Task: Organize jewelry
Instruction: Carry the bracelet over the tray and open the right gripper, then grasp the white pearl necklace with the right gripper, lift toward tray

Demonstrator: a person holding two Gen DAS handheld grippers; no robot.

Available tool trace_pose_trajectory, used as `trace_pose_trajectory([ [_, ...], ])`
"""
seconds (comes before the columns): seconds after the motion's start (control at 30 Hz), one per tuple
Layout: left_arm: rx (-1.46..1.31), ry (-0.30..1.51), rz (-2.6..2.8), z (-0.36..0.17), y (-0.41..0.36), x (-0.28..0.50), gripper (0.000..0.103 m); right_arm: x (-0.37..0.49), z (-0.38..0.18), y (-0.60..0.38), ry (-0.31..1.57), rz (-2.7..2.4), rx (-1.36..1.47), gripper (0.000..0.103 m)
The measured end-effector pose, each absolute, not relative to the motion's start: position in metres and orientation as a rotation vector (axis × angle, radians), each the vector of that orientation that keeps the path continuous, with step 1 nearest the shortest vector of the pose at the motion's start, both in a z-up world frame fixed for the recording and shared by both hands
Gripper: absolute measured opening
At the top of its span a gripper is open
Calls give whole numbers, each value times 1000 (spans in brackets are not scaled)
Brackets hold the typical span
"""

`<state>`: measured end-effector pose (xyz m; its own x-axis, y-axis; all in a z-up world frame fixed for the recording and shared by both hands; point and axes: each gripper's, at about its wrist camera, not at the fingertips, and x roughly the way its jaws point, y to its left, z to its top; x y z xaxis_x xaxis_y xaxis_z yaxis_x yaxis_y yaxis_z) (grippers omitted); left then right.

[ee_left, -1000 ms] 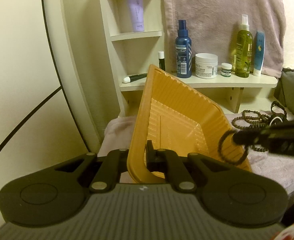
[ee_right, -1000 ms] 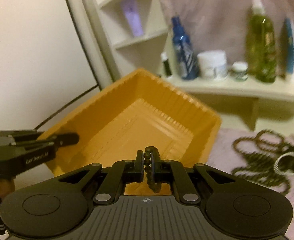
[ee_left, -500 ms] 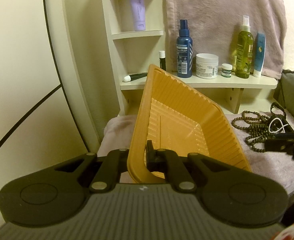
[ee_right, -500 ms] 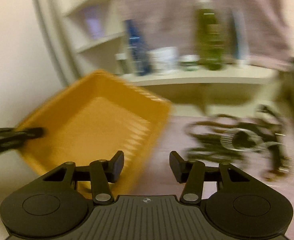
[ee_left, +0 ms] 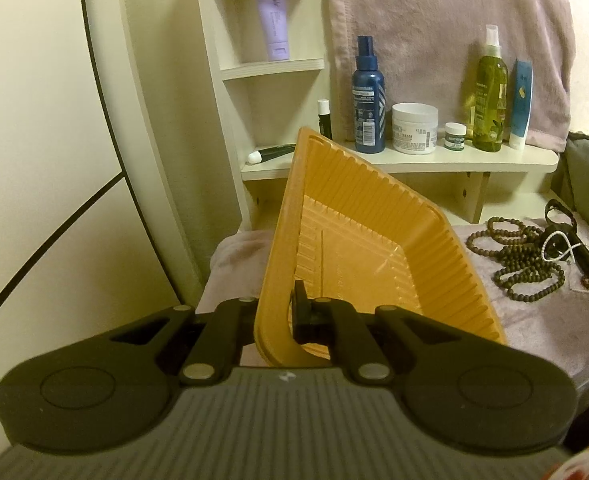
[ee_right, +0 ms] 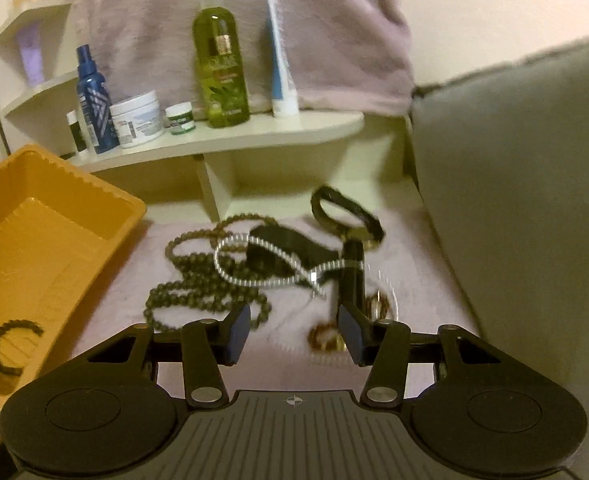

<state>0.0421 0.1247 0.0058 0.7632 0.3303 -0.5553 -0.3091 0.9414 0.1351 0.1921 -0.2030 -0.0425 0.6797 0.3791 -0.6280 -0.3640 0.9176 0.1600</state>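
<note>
- Left gripper [ee_left: 284, 312]: clenched on the near rim of the tray [ee_left: 374, 240]. One finger is inside the wall, the other outside. The tray is held tipped up on edge, its open side toward the right.
- Right gripper [ee_right: 294, 330]: released, jaws spread wide with nothing between them, above the cloth [ee_right: 286, 356].
- Bead bracelet [ee_right: 10, 346]: lies on the tray floor, low and left of the right gripper, near the tray's near corner.
- Jewelry pile: just ahead of the right gripper. Long bead strand [ee_right: 198, 280] ahead-left; silver chain [ee_right: 262, 264] dead ahead, draped over a black band [ee_right: 290, 244]; black strap loop [ee_right: 346, 212] farther ahead-right.
- Amber piece [ee_right: 326, 338]: just beside the right finger's tip; blurred, contact cannot be told.
- Edges: tray rim bounds the left side; grey cushion [ee_right: 526, 200] rises close on the right; shelf [ee_right: 254, 136] with bottles crosses beyond the pile.
- Open cloth lies between the tray wall and the bead strand.
</note>
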Motion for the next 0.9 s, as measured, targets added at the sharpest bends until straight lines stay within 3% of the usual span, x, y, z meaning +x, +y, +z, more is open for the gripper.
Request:
trace_pose_trajectory([
  [0.1,39,612,348,6,125,43,5,203,-43,-193,668,436,-57,50],
  [0.23,38,614,349,6,125,43,5,223,-51,-175,655,467,-189,35],
  [0.37,40,616,349,7,125,44,5,229,-59,-159,630,504,-319,30],
  [0.47,40,616,348,7,125,44,5,228,-64,-152,606,506,-387,17],
  [0.53,38,616,347,7,126,45,5,226,-63,-152,595,498,-393,2],
  [0.9,38,606,343,7,125,44,5,194,7,-195,488,466,-207,2],
])
